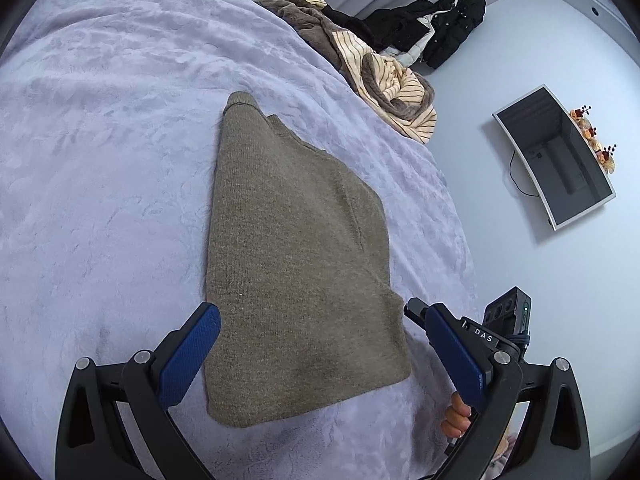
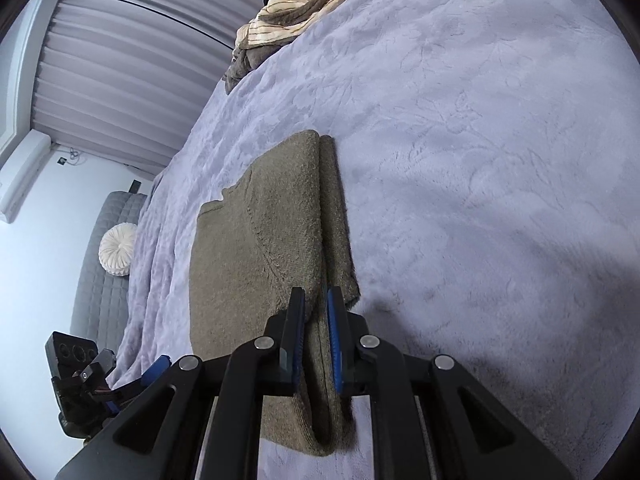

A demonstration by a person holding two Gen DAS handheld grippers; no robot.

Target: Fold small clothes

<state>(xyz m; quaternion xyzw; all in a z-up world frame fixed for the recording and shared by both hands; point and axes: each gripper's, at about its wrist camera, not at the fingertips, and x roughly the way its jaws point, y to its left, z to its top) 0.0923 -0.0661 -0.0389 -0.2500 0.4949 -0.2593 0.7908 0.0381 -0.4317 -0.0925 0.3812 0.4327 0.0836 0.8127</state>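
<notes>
Olive knit sweater (image 1: 296, 256), already folded into a narrow panel at the centre of the lavender bedspread (image 1: 100, 140), with right gripper (image 2: 316, 300) pinching its doubled edge, left gripper (image 1: 320, 320) spread wide above it, and unfolded clothes pile (image 1: 360, 52) waiting at one o'clock.

Lilac bedspread (image 1: 100, 140), monitor (image 1: 560, 160), grey sofa (image 2: 104, 264), round cushion (image 2: 117, 253)

Left wrist fisheye: high over the bed (image 1: 100, 140), angled down along wide-set fingers, wall beyond. Right wrist fisheye: low, close, rolled sideways, sighting along the sweater's (image 2: 256, 240) folded edge. Shared: sweater, bedspread, striped clothes pile (image 1: 384, 80), each other's gripper.
</notes>
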